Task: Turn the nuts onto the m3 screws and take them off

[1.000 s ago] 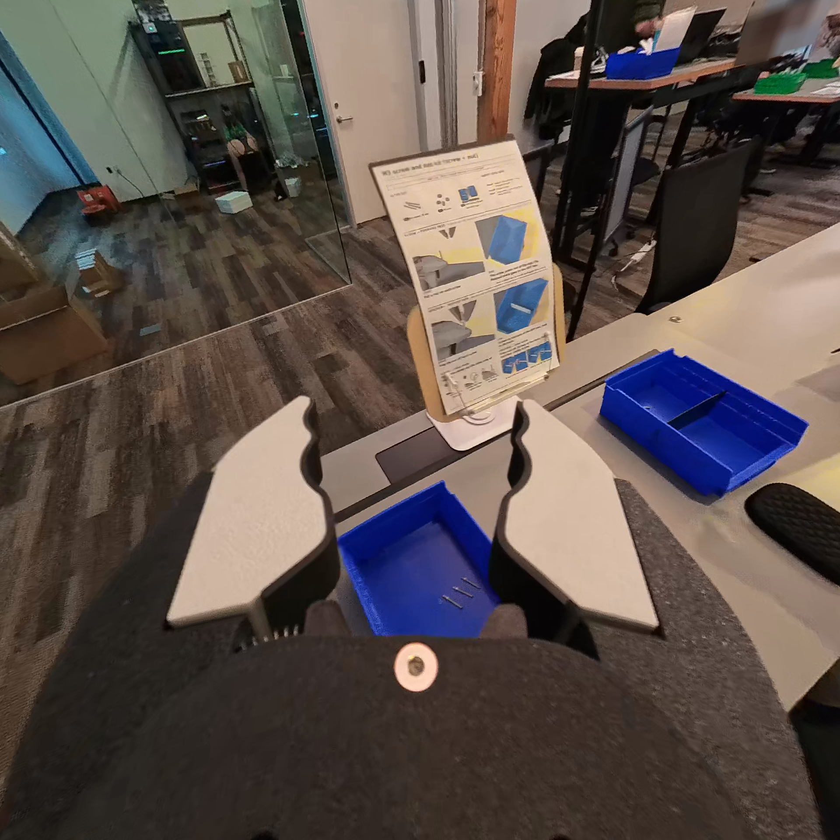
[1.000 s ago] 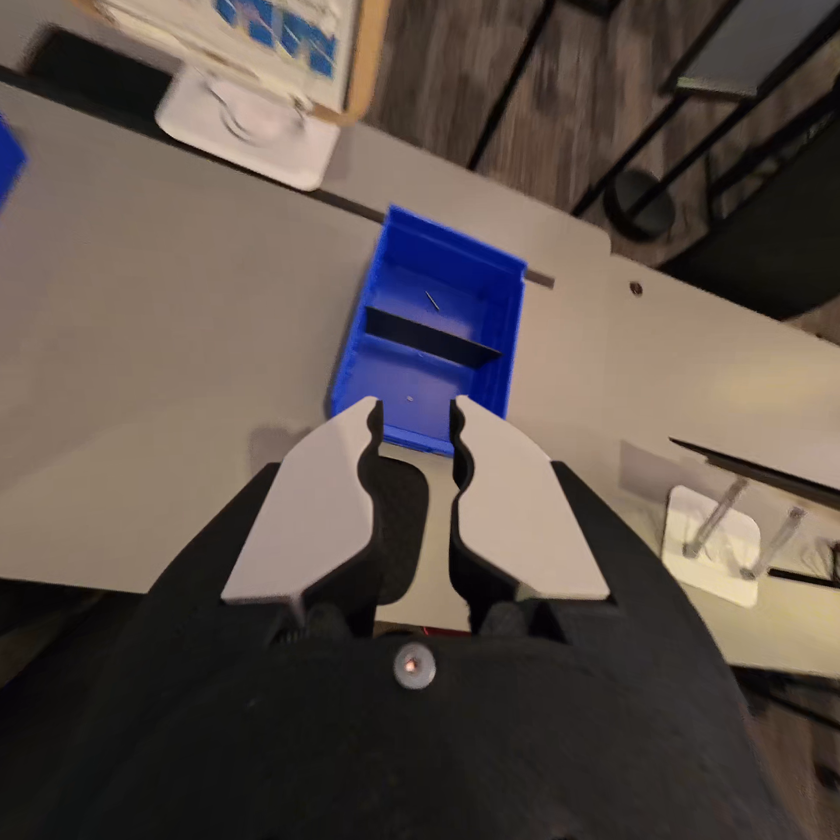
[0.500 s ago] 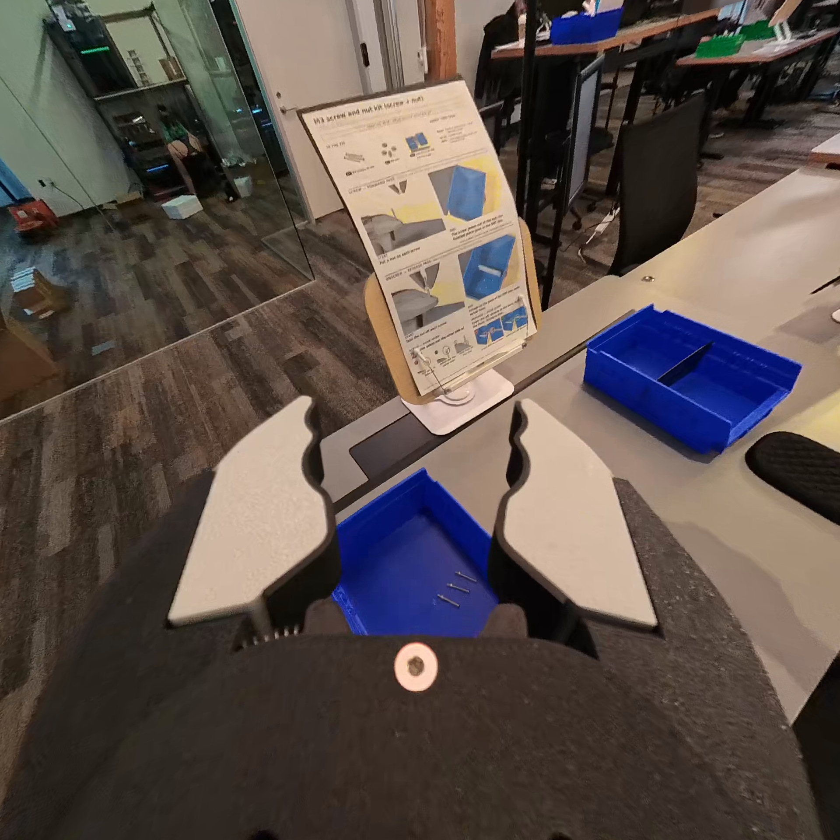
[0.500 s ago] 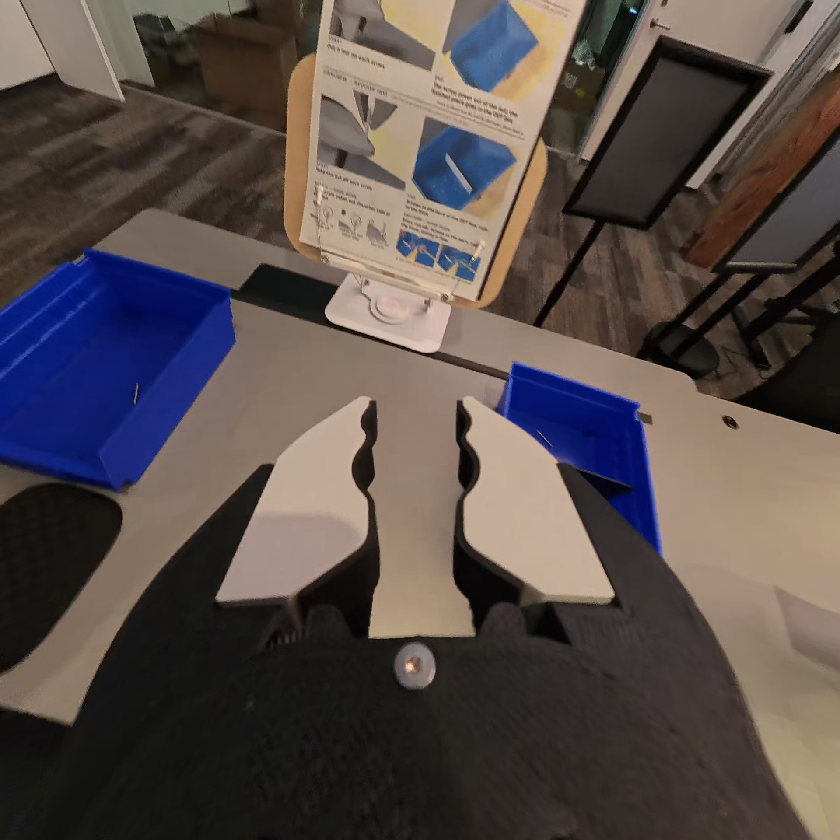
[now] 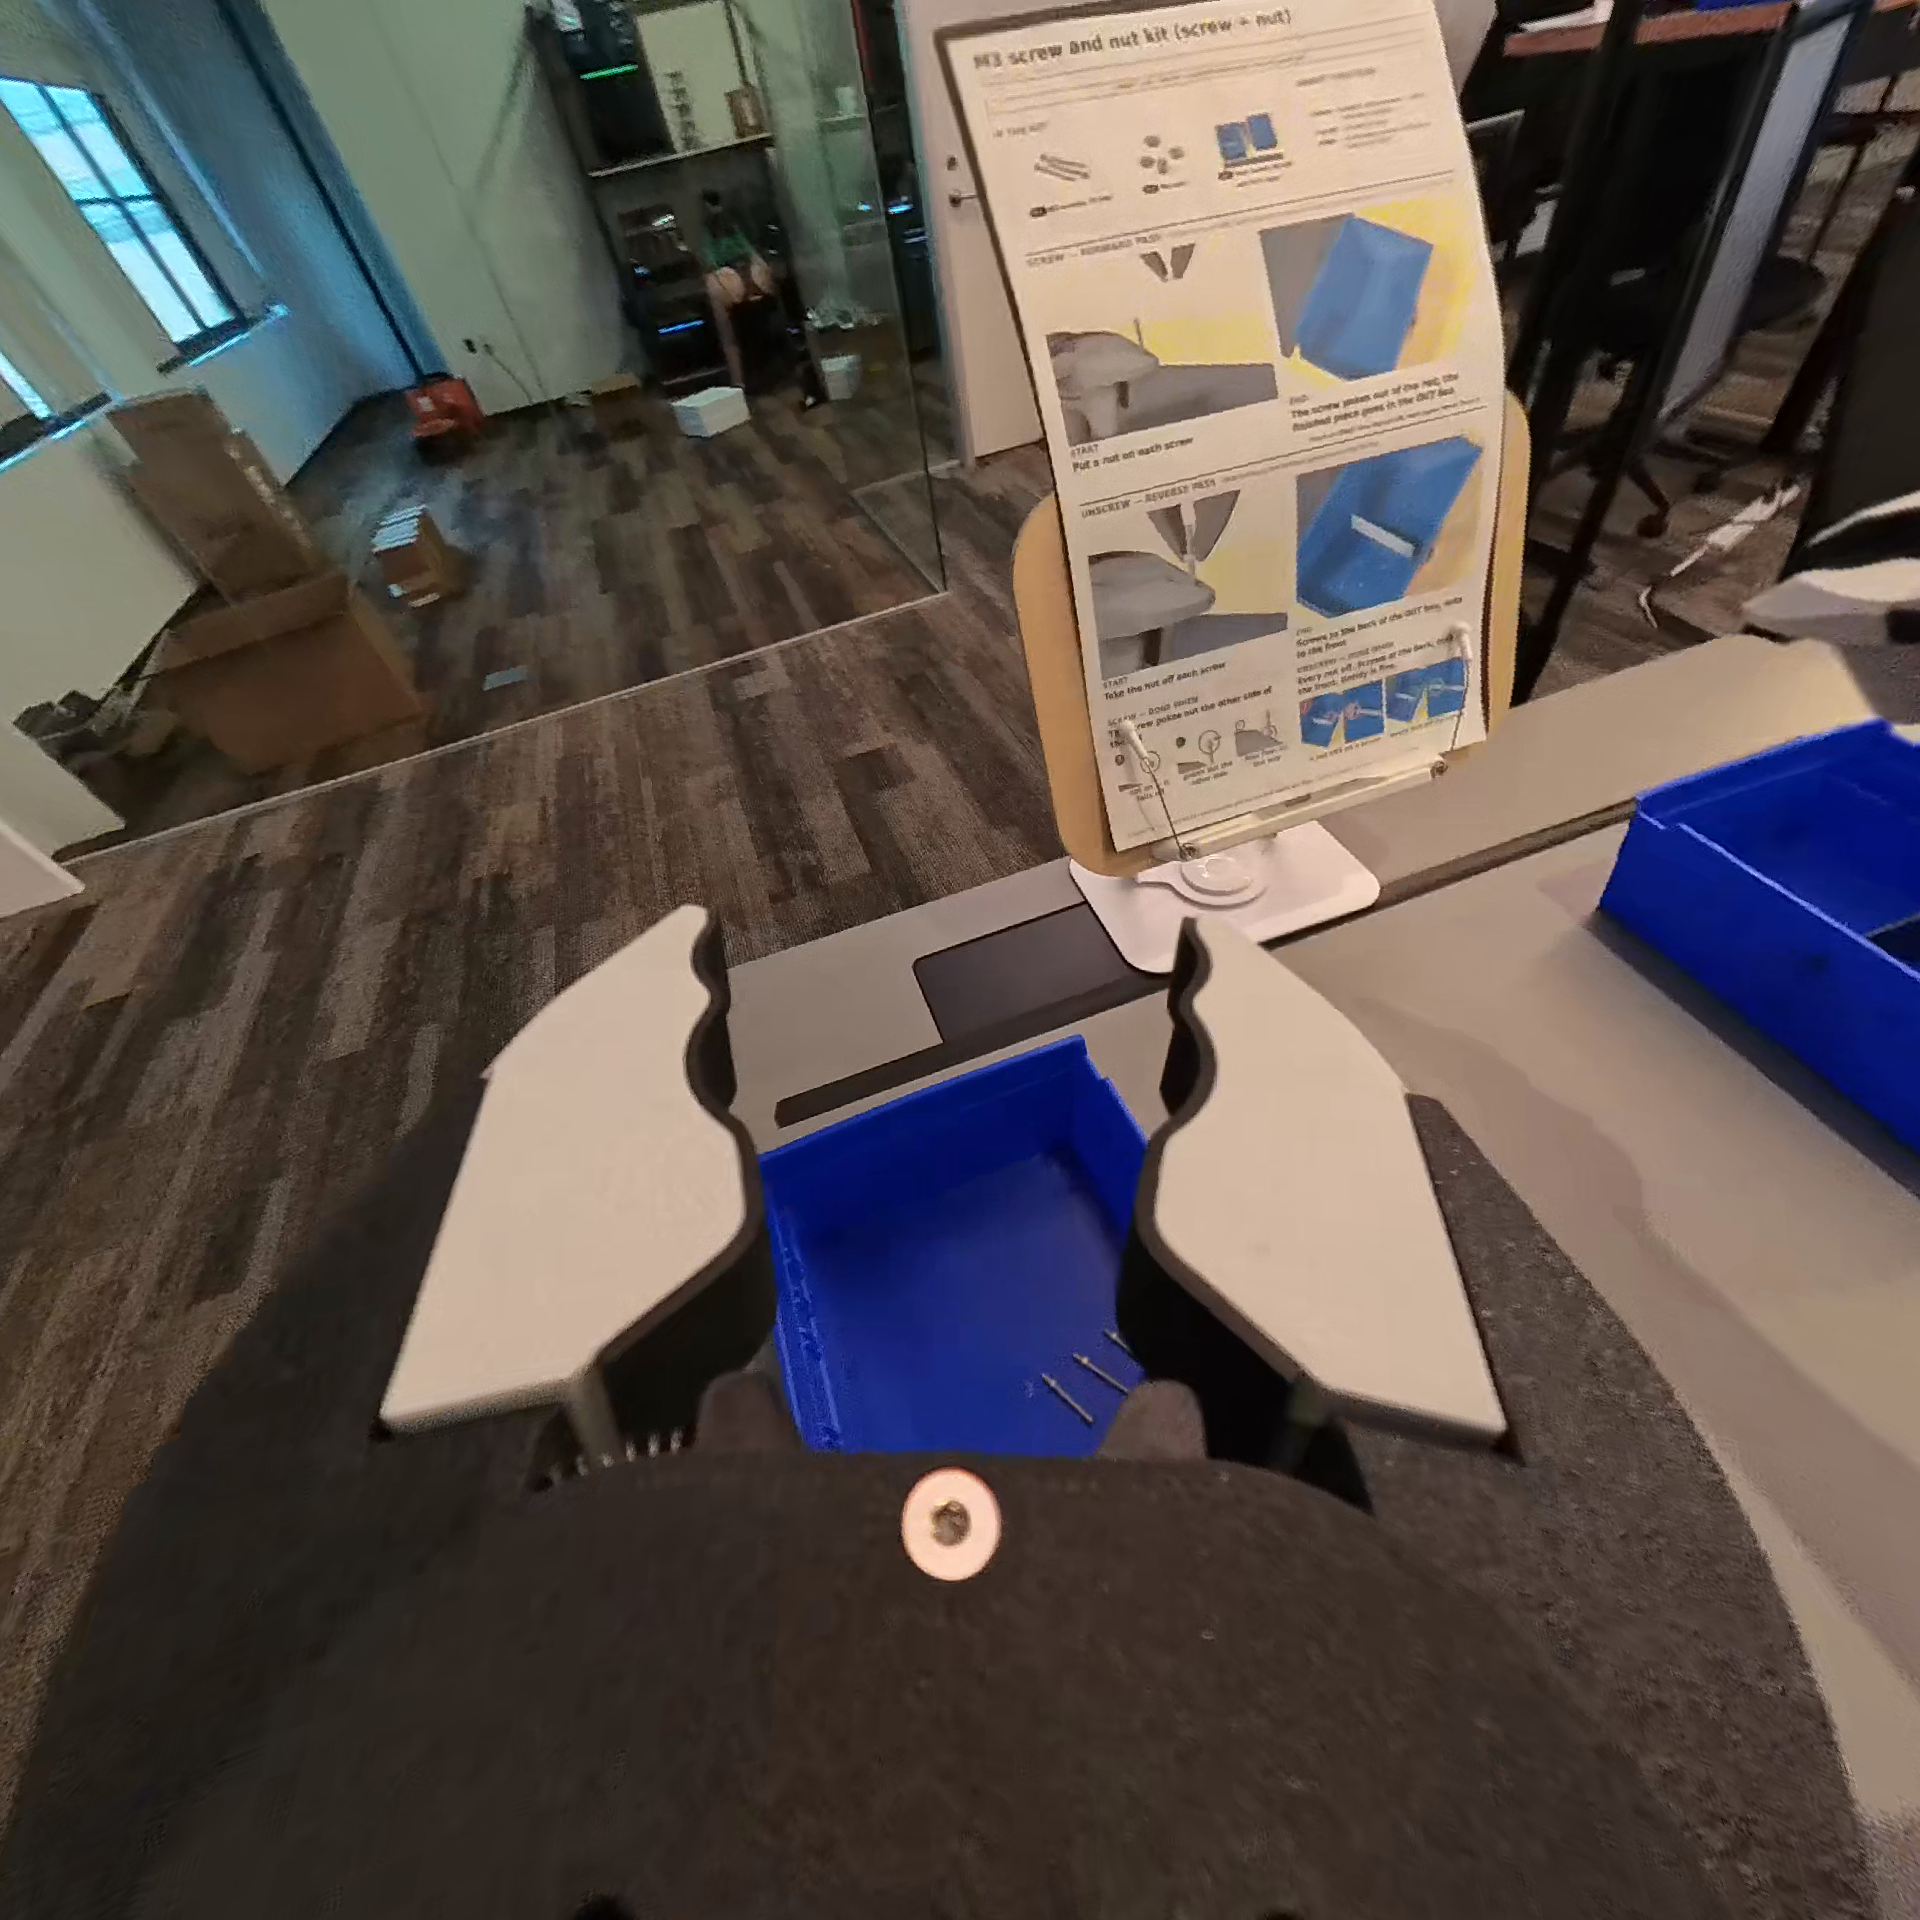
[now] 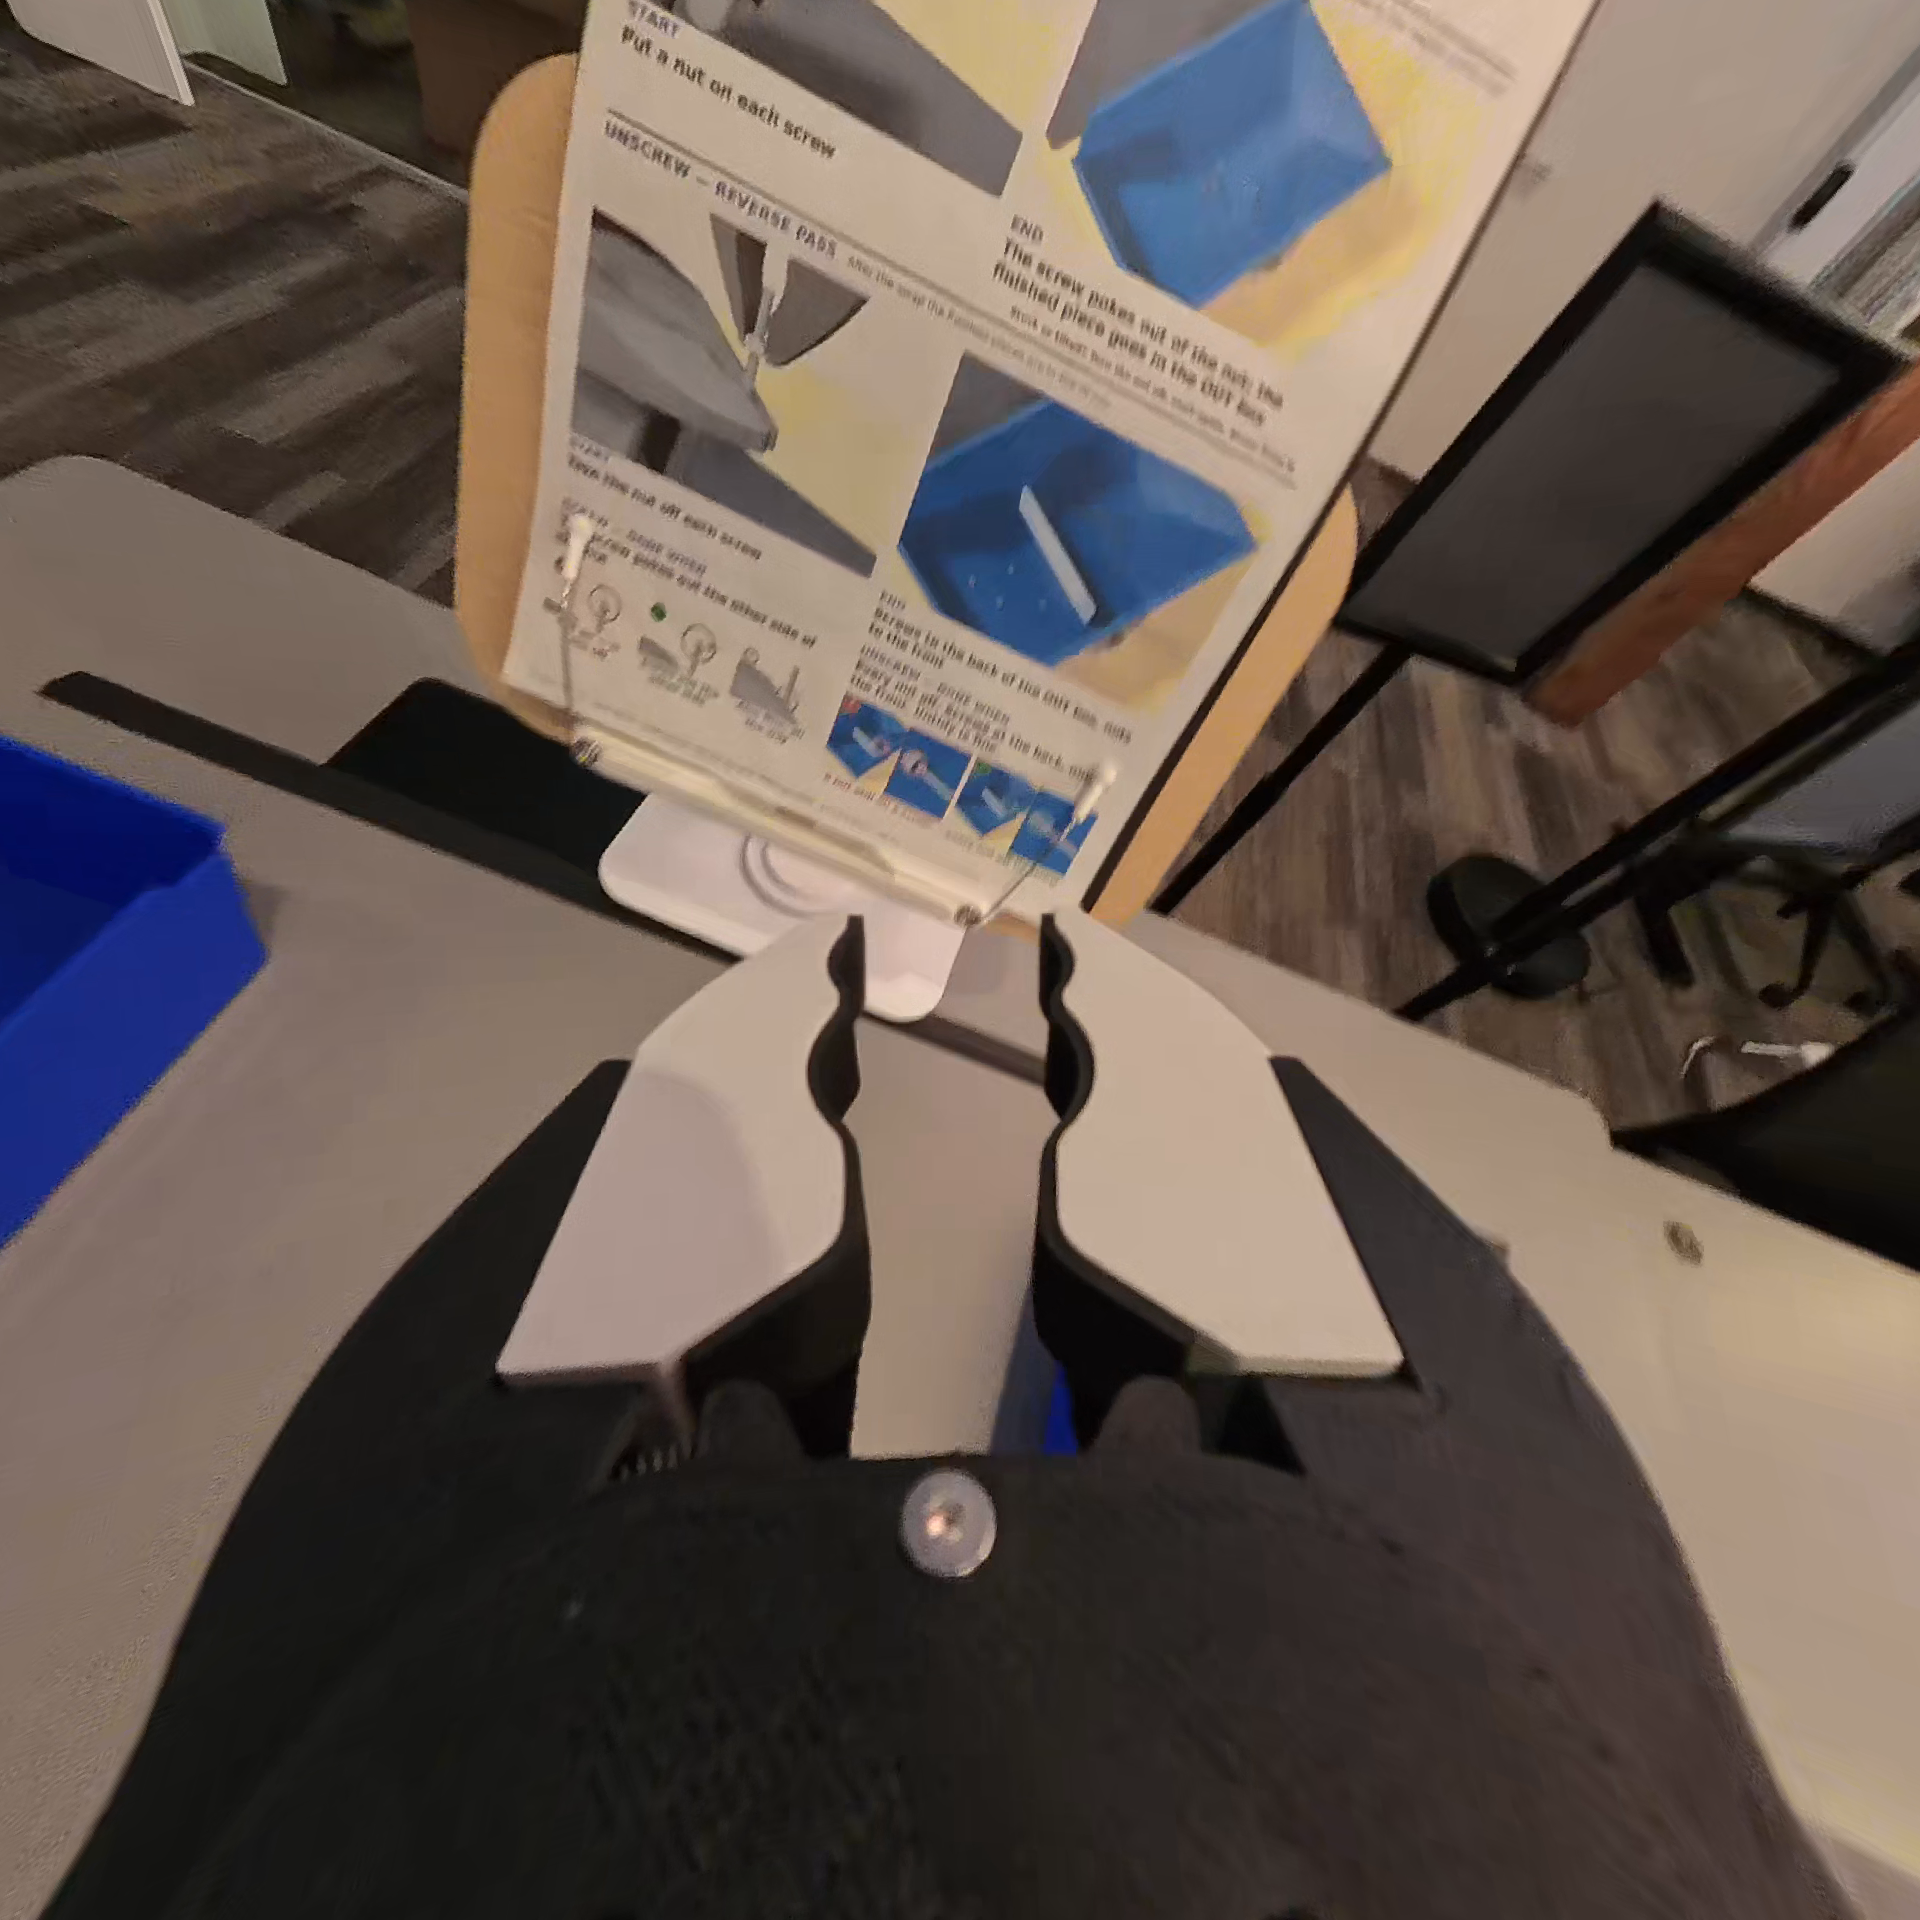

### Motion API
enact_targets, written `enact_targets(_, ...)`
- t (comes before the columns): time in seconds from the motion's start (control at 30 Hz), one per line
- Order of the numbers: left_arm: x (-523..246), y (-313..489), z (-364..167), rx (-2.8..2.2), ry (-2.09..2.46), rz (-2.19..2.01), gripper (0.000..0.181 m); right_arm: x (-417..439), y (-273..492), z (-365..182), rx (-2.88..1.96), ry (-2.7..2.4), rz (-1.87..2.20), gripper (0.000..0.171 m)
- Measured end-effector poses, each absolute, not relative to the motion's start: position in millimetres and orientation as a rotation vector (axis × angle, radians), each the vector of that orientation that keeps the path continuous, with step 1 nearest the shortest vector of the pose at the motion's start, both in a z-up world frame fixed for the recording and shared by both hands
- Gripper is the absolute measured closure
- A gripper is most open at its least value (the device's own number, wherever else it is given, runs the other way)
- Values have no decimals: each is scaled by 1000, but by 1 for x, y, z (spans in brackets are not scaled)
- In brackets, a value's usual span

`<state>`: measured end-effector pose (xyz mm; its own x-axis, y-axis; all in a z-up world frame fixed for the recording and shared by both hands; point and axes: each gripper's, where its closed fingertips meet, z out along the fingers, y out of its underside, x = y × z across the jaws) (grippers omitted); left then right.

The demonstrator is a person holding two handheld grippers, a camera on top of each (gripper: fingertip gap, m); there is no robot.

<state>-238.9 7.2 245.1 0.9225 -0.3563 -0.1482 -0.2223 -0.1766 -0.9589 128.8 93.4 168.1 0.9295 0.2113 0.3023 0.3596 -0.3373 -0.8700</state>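
In the left wrist view, my left gripper (image 5: pixel 951 966) is open and empty above a small blue bin (image 5: pixel 935 1164) that holds a few thin screws (image 5: pixel 1086 1382) near its right side. A second blue bin with a divider (image 5: pixel 1766 904) stands to the right. In the right wrist view, my right gripper (image 6: pixel 948 940) is open and empty, held above the grey table (image 6: pixel 416 1039) and facing the instruction sheet. A sliver of blue bin (image 6: pixel 1039 1392) shows between its fingers; another blue bin (image 6: pixel 94 935) sits at the left edge. No nuts are visible.
An instruction sheet on a wooden stand with a white base (image 5: pixel 1278 436) stands at the table's back edge, also in the right wrist view (image 6: pixel 914 416). A black strip (image 5: pixel 1018 977) lies beside it. Beyond are wood floor, cardboard boxes (image 5: pixel 270 644) and black stands (image 6: pixel 1558 831). One gripper's finger ends stand about 40 centimeters off the other's.
My right gripper has swung up from looking down into the divided bin to facing the instruction sheet, and has moved closer to it. My left gripper has tilted and moved slightly toward the sheet, staying open.
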Motion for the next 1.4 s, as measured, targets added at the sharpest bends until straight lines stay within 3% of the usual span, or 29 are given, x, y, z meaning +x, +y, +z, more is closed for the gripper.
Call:
enact_targets(0.17,-237,-6,207,-1823,367,-71,95,110,130,163,-1883,-502,-156,139)
enact_targets(0.4,-230,-56,165,-1757,241,-114,98,65,117,135,-1705,-663,-156,140)
enact_targets(0.6,-187,-126,185,-1635,202,-27,105,29,53,154,-1361,-791,-128,144)
enact_targets(0.77,-151,-195,172,-1612,52,-76,110,50,-41,120,-1431,-821,-30,141)
enact_targets(1.03,-111,-264,146,-1679,45,-5,105,117,-116,81,-1569,-789,39,126)
enact_targets(1.4,-145,-218,117,-1731,130,127,105,120,-103,97,-1560,-798,190,137)
